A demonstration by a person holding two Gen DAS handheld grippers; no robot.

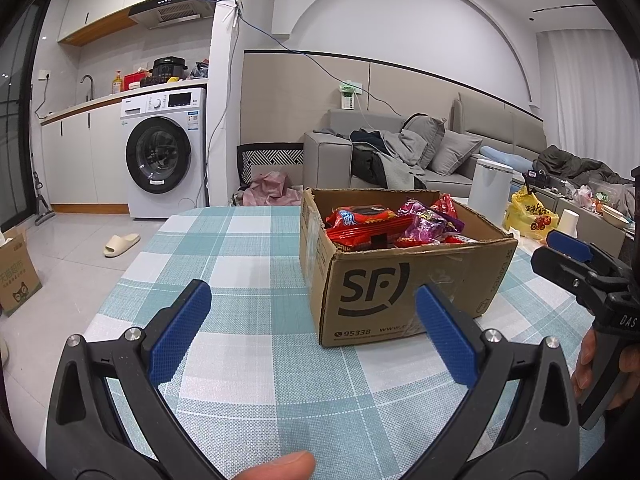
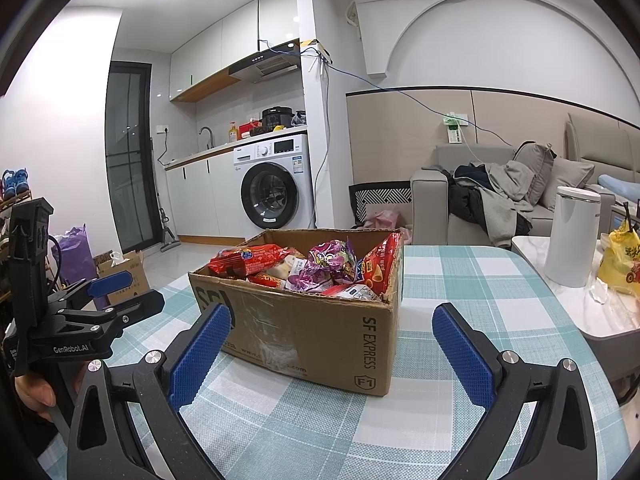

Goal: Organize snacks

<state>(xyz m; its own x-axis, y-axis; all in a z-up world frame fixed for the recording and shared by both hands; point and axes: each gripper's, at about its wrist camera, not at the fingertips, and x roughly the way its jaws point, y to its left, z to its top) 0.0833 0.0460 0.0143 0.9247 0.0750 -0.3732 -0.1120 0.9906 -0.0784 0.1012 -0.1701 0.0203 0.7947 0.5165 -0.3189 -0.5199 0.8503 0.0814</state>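
Note:
A brown SF Express cardboard box stands open on the teal checked tablecloth. Red snack packs and a purple pack fill it. My left gripper is open and empty, low over the cloth in front of the box's left corner. My right gripper is open and empty, just in front of the box's near side. Each gripper shows at the edge of the other's view: the right one, the left one.
A white canister and a yellow bag sit on a side table to the right. A grey sofa, a washing machine and floor boxes lie beyond the table.

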